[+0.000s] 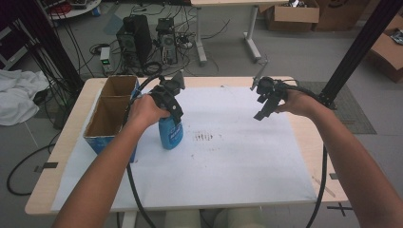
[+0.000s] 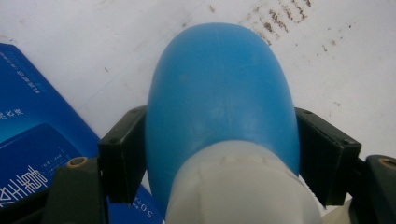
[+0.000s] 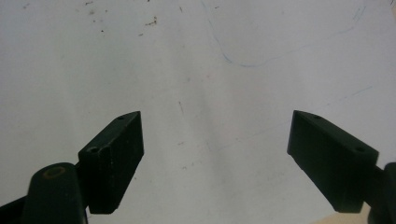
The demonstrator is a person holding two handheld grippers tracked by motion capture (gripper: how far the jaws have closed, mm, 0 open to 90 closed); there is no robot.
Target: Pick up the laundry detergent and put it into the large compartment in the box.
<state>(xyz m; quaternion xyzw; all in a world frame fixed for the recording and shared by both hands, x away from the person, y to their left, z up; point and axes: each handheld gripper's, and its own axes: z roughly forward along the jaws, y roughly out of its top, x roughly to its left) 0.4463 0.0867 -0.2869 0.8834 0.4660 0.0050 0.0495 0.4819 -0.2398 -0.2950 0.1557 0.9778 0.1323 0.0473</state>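
Observation:
A blue bottle [image 1: 170,133] with a white neck stands upright on the white sheet, left of centre. My left gripper [image 1: 173,114] is shut on it from above, and in the left gripper view both jaws press the sides of the blue bottle [image 2: 219,98] just below its white neck. My right gripper [image 1: 263,111] hangs over the right part of the sheet. In the right gripper view its jaws stand wide apart with nothing between them, my right gripper [image 3: 215,149] open above bare white paper.
An open cardboard box with blue sides [image 1: 112,111] stands at the table's left edge, close beside the bottle; its blue wall [image 2: 28,135] lies just left of the jaws. The white sheet [image 1: 228,161] covers most of the wooden table. Brown specks [image 1: 204,137] mark its middle.

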